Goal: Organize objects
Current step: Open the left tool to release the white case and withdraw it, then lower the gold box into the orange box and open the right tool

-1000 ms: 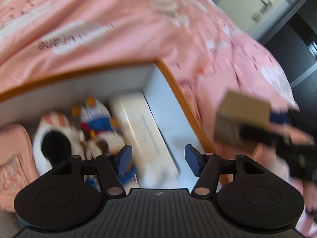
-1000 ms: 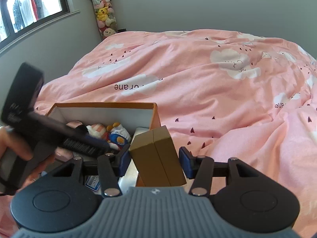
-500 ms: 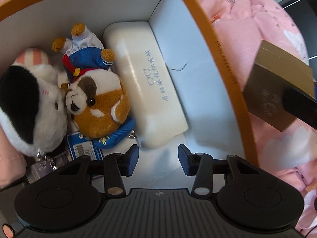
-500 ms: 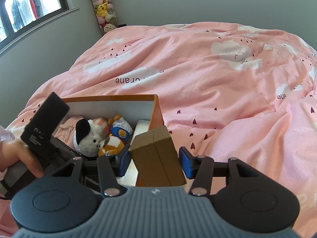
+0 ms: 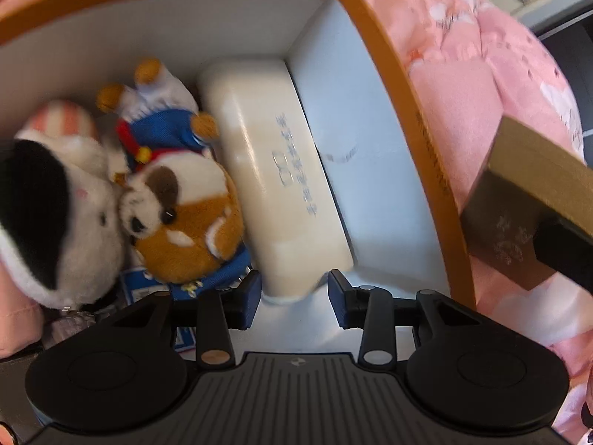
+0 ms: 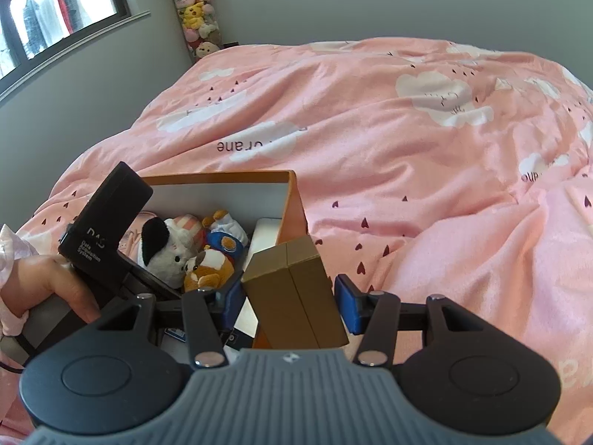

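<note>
The left gripper (image 5: 294, 298) reaches down into the orange-rimmed storage box (image 5: 404, 85); its jaws are closing around the near end of the cream glasses case (image 5: 274, 170), which sits between the blue pads (image 5: 249, 298); whether the pads already press on the case cannot be told, and a small gap seems to remain on the right side. The case lies lengthwise along the box's white right wall, just beside it, its far end in the corner; it is a smooth rounded oblong with a line of small grey printed characters and a spectacles logo on its lid. To its left, touching it, lies a brown-and-white plush dog (image 5: 181, 218) in a blue outfit, and further left a white plush with a black ear (image 5: 40, 204); both are blurred.

The right gripper (image 6: 289, 304) pinches a gold-brown cardboard box (image 6: 296, 296) between its blue pads, held upright and slightly tilted, just outside the storage box's (image 6: 292, 200) right wall above the pink cloud-print duvet (image 6: 407, 148); the cardboard box is matte with a seam down its front. A person's hand (image 6: 48, 289) grips the left tool's handle at the left edge.
</note>
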Demonstrator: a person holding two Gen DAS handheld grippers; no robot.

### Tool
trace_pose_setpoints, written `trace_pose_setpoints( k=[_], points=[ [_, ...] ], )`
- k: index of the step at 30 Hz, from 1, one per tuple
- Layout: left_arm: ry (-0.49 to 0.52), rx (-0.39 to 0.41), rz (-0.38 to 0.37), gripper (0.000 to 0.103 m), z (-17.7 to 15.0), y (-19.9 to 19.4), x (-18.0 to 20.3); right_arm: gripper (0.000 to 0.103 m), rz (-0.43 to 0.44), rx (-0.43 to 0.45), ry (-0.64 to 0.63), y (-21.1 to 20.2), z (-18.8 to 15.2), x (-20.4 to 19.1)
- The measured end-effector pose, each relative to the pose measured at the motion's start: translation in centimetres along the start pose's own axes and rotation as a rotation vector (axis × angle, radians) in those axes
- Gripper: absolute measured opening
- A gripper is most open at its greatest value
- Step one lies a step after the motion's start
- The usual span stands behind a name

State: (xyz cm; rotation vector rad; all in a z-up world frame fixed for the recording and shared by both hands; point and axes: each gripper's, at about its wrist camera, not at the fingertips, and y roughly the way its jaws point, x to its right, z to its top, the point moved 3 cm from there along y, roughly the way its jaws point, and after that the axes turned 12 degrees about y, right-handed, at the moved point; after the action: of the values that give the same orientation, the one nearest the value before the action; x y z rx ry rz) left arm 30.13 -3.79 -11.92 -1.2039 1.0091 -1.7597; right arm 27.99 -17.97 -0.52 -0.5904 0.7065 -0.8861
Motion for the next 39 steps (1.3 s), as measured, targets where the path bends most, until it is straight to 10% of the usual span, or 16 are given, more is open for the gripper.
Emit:
trace_pose_setpoints(
  k=[18,39],
  points=[
    [-0.101,0.456,0.050,0.056,-4.6,-10.1,-2.1,0.051,0.114,-0.102,-0.725,-1.8,-0.7,-9.5],
    [-0.168,0.472,-0.029,0.055,-6.0,-9.6,-4.6,0.050,0.157,-0.634,-1.093,6.7,-1.6,-12.3]
  ],
)
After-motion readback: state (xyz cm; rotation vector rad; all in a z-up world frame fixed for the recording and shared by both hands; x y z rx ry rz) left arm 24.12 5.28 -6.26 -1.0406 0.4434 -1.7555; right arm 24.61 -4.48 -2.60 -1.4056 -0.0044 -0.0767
